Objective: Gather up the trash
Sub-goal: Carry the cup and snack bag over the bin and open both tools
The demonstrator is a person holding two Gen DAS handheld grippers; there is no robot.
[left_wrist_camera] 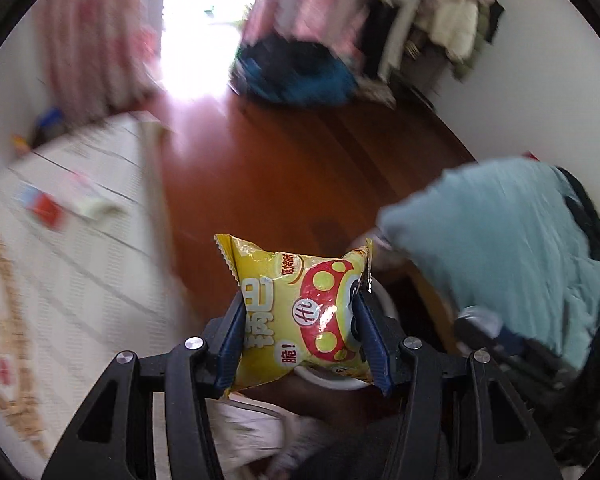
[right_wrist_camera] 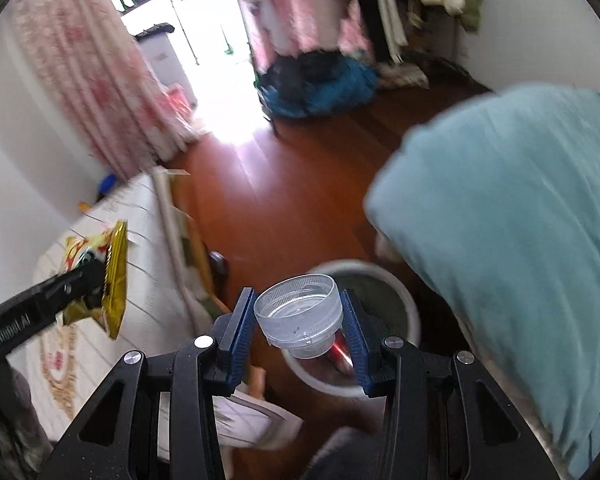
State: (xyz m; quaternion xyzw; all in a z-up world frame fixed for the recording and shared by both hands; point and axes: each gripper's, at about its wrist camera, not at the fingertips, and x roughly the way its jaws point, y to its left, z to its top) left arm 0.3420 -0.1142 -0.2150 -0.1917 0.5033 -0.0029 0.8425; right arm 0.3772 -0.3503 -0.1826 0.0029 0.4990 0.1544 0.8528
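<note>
Two grippers each hold trash: the left gripper [left_wrist_camera: 300, 316] clamps a yellow snack bag [left_wrist_camera: 296, 308] at frame centre, and the right gripper [right_wrist_camera: 300, 320] pinches a clear plastic cup [right_wrist_camera: 300, 316] above a white bin [right_wrist_camera: 408, 308]. Releasing should wait until each item is squarely over the bin's opening, low enough not to bounce out.

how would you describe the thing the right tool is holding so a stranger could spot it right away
Start at the reddish wooden floor and find the round white bin standing on it. Just above the bin's rim, the right tool clamps a clear plastic cup between its blue pads, tilted. It is see-through and ribbed, unlike the yellow snack bag off to the left.
</note>
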